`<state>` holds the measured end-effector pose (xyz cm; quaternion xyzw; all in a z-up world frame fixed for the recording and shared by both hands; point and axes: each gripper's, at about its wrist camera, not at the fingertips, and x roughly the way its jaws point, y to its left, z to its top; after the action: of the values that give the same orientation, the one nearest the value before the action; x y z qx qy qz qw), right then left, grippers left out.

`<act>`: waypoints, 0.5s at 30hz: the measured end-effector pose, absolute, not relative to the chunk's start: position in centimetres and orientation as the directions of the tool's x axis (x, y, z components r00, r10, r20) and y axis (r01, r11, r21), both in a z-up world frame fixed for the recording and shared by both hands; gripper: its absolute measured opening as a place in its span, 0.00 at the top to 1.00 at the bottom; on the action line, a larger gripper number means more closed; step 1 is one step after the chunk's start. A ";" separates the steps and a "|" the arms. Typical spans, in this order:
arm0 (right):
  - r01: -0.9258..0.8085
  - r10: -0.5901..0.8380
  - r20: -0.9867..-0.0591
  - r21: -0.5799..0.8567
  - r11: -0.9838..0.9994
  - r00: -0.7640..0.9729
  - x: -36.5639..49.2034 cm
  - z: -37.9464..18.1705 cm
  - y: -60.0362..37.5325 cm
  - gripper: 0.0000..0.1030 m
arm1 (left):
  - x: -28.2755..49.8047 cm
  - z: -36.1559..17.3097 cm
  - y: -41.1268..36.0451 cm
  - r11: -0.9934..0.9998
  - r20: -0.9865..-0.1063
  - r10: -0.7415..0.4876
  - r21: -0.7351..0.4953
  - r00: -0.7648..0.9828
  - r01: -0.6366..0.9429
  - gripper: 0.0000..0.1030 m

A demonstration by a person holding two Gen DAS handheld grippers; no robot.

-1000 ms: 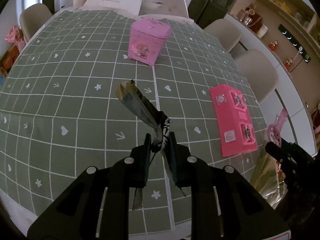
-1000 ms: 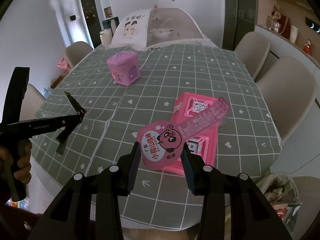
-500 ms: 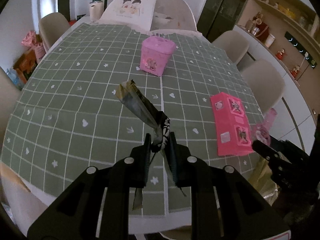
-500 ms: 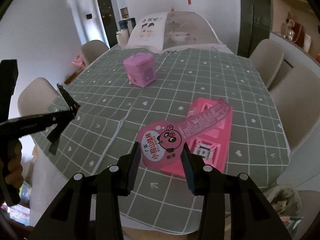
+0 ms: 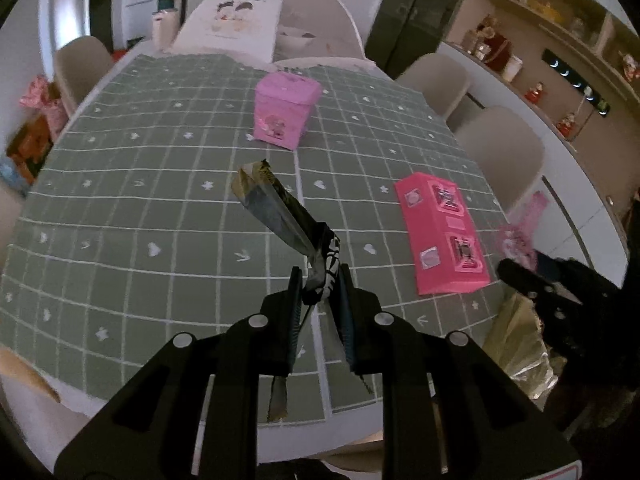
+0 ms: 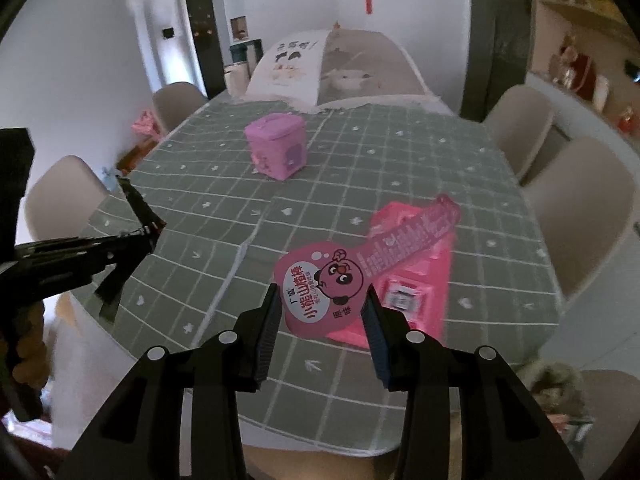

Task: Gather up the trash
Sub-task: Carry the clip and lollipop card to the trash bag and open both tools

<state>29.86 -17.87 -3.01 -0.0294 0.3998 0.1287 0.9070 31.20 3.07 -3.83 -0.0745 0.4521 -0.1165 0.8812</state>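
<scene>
Presently, contents of the scene, left to right:

Left gripper [image 5: 318,294]: pressed together on a dark foil wrapper [image 5: 280,212], which sticks up and away above the green checked tablecloth [image 5: 120,220].

Right gripper [image 6: 322,312]: pinching a pink snack wrapper [image 6: 328,280] printed with a cartoon face; its long tail reaches out over the flat pink box [image 6: 416,280].

Change: over the last second both tools have drawn back from the table, each keeping its piece; both finds look lifted clear and ready for dropping off.

Containers: a plastic bag [image 5: 516,344] hangs crumpled off the table's right edge, contents unclear. The pink lidded box [image 5: 286,114] stands mid-table, closed, contents hidden.
</scene>
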 end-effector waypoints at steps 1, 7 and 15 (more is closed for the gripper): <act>-0.234 0.188 -0.734 0.041 0.971 0.652 29.5 -2.6 -18.3 0.63 | 31.6 -4.1 2.9 0.957 -0.780 -0.290 -0.246 0.554 0.153 0.84; -0.101 0.046 -0.730 -0.032 0.994 0.682 26.7 -0.4 -21.8 0.63 | 33.3 -4.9 1.2 0.921 -0.756 -0.389 -0.310 0.527 0.234 0.84; 0.089 -0.093 -0.793 -0.050 0.995 0.602 23.4 -3.0 -29.2 0.63 | 33.4 -6.1 -0.7 0.883 -0.744 -0.468 -0.379 0.477 0.276 0.84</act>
<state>23.44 -29.23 -3.02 -0.0026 0.4432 -0.0509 0.8950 33.39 -0.74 -6.12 -0.1038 0.4623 -0.2183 0.8531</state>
